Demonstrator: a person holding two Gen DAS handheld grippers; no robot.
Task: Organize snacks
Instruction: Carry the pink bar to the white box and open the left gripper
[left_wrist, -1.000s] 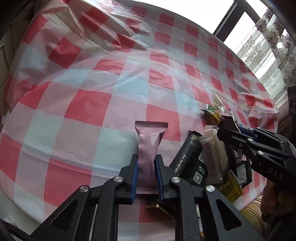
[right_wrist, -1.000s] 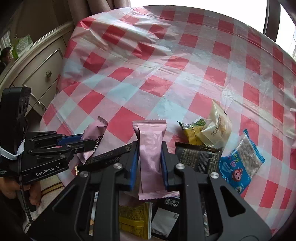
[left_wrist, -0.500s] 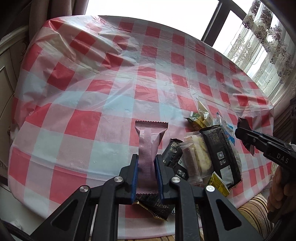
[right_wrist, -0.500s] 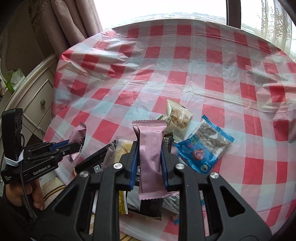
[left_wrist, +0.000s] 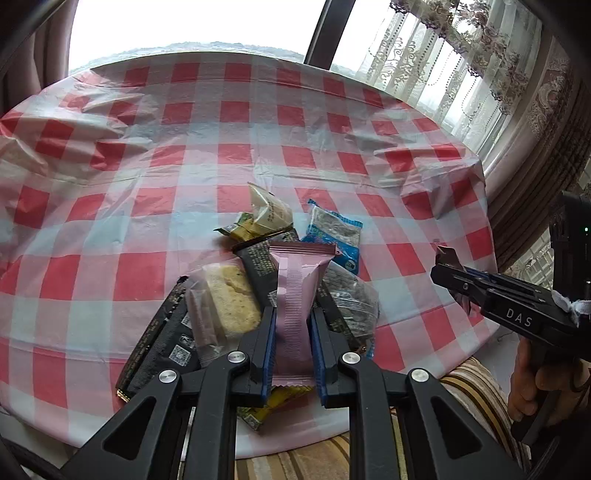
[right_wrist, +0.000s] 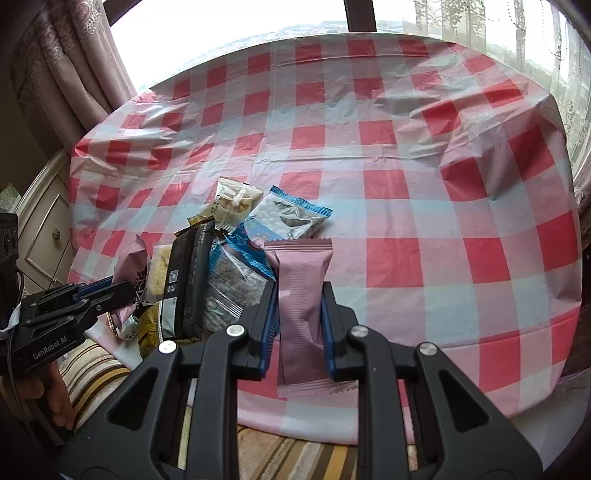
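Each gripper holds one pink snack bar. The left gripper (left_wrist: 293, 332) is closed on a pink wrapper (left_wrist: 297, 295), which stands upright between the blue pads, above the pile of snacks (left_wrist: 258, 288) near the front edge of the table. The right gripper (right_wrist: 298, 321) is closed in the same way on a second pink wrapper (right_wrist: 301, 295), and this one is to the right of the pile, over a bare part of the cloth.

In the pile lie a clear pack with a pale cake (left_wrist: 229, 302), long black packets (left_wrist: 159, 339), a blue bag of seeds (right_wrist: 291, 218), a small clear bag with light pieces (right_wrist: 232, 203) and a yellow packet (left_wrist: 273, 402) at the near edge, partly under the left gripper. The packs overlap each other.

The table carries a red and white checked cloth (right_wrist: 424, 177), wrinkled at the far side. Behind it are a bright window and curtains (left_wrist: 498, 74). A striped cushion (right_wrist: 295, 458) shows below the table edge.
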